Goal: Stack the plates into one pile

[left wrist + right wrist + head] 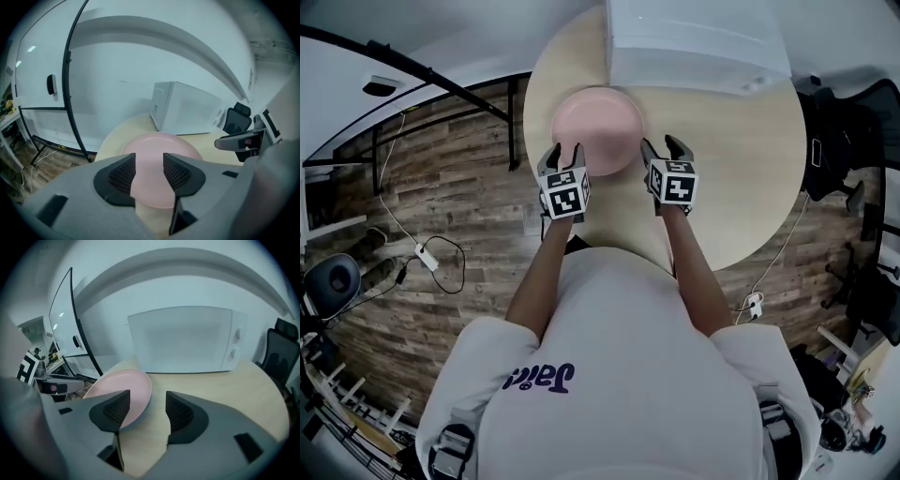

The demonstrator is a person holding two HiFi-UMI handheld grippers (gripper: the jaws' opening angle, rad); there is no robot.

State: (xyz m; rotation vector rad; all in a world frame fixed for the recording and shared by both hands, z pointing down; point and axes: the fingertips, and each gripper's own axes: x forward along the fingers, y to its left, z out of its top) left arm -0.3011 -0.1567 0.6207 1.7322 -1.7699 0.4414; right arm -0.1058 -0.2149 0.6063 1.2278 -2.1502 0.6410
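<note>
Left gripper (565, 153) and right gripper (663, 145), jaws apart and empty, flank smooth round pink-topped plates (598, 127) near the round pale-wood table's (741, 187) left edge; plank floor (450, 169).

A pink plate (598, 129) sits on the round table (750, 187) by a white box (694, 42), and the left gripper (566, 155) and right gripper (664, 148) hang at its two sides, jaws apart.

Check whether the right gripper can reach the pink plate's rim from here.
Probably yes: the right gripper is open, the pink plate lies just ahead to its left, with nothing between.
</note>
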